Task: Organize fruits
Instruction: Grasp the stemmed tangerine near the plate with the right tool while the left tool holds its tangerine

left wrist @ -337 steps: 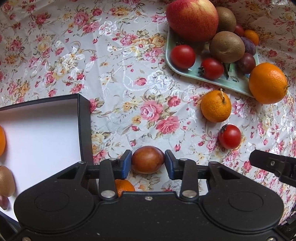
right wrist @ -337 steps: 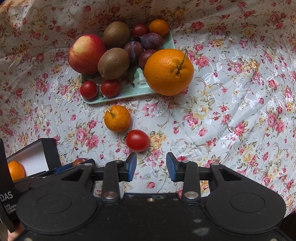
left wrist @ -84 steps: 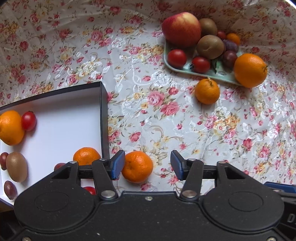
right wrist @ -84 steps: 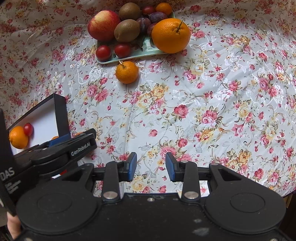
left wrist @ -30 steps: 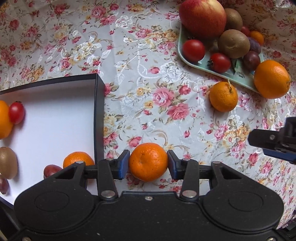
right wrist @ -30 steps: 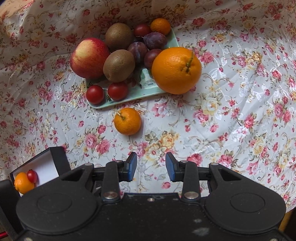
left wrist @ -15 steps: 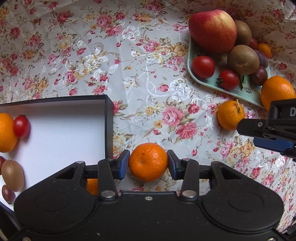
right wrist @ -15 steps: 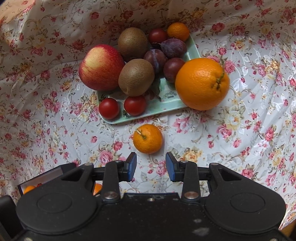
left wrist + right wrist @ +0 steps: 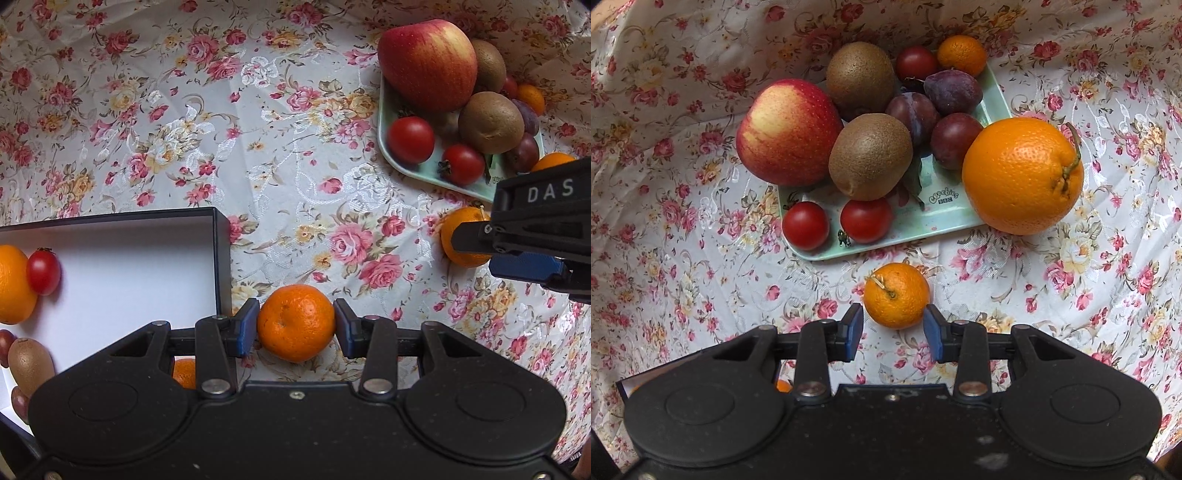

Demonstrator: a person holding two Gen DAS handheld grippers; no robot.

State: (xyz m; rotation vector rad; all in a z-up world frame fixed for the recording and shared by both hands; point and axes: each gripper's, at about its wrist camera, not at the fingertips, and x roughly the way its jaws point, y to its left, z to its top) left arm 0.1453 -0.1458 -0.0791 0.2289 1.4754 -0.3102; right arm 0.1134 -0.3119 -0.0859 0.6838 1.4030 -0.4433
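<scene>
Orange mandarin (image 9: 295, 322) clamped in left gripper (image 9: 295, 326) beside fruit-holding black box (image 9: 220, 258); right gripper (image 9: 892, 328) wide.

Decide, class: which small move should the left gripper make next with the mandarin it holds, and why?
Probably swing a little to its left and carry the mandarin over the box wall. The left gripper is shut on it just right of the box, whose white floor already holds sorted fruit.

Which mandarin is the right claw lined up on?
The stemmed mandarin lying alone on the tablecloth, just ahead of the open right claw; another mandarin sits on the tray's far corner.
</scene>
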